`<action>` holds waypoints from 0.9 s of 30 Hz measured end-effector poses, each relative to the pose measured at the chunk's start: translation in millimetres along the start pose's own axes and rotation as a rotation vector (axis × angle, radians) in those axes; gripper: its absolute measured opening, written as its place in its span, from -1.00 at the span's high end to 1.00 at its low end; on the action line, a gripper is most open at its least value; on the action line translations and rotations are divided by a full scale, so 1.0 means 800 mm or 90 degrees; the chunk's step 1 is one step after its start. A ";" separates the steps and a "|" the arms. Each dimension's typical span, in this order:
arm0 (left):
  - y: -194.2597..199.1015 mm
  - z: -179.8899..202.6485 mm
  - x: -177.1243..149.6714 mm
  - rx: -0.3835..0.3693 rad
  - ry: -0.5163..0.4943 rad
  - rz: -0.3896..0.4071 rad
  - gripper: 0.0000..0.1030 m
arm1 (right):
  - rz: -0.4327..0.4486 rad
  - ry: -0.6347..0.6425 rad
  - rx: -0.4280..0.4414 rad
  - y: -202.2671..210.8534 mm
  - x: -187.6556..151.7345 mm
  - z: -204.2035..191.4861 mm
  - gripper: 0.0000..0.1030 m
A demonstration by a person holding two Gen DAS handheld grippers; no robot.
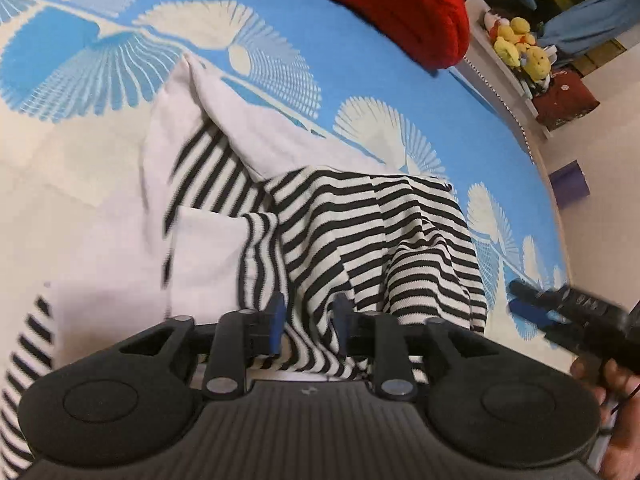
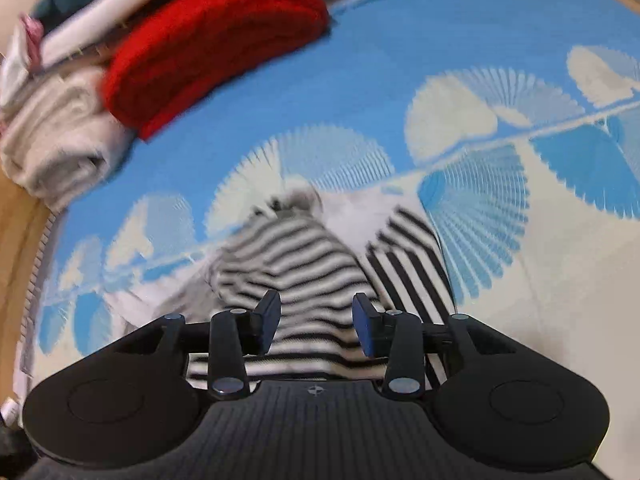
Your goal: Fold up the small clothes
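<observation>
A small black-and-white striped garment with plain white panels [image 1: 360,224] lies crumpled on the blue and white patterned bedsheet [image 1: 280,40]. My left gripper [image 1: 308,320] sits low over its near edge, jaws partly open with striped cloth between the blue pads; I cannot tell if it grips. My right gripper shows at the right in the left wrist view [image 1: 532,300]. In the right wrist view the garment [image 2: 296,256] is blurred. My right gripper [image 2: 316,324] is open over its striped near edge.
A folded red knit [image 2: 212,44] lies at the far end of the bed, with a rolled cream towel [image 2: 52,140] and other folded clothes beside it. Yellow plush toys [image 1: 520,44] sit on a white shelf past the bed's edge.
</observation>
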State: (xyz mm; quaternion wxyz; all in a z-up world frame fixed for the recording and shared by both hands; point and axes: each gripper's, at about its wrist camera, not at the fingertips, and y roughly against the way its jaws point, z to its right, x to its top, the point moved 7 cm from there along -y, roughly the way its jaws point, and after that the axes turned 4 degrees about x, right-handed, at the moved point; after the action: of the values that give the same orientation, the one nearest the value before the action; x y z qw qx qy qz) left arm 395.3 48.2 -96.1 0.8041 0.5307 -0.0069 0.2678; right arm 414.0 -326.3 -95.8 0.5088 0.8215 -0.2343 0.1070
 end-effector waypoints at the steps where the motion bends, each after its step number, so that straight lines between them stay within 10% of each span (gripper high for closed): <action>1: -0.004 0.000 -0.001 0.000 0.010 -0.004 -0.03 | -0.010 0.002 -0.010 -0.007 -0.004 0.001 0.19; 14: -0.057 0.006 -0.014 0.050 0.001 -0.044 -0.14 | -0.085 0.022 -0.142 -0.075 -0.024 0.046 0.06; 18: -0.060 0.008 -0.012 0.060 -0.015 -0.046 0.91 | -0.091 0.069 -0.145 -0.079 -0.030 0.028 0.64; 23: -0.011 0.016 0.026 0.044 -0.047 0.045 0.99 | -0.038 0.049 -0.093 -0.055 -0.010 0.013 0.96; 27: 0.063 0.010 0.070 -0.011 -0.049 0.184 1.00 | 0.079 -0.036 0.071 0.008 0.031 -0.006 0.96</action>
State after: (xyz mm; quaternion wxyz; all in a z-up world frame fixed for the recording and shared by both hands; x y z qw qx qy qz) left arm 423.4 79.8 -33.5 0.7607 0.5273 -0.1165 0.3602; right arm 432.5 -331.4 -78.6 0.4476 0.8351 -0.2931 0.1278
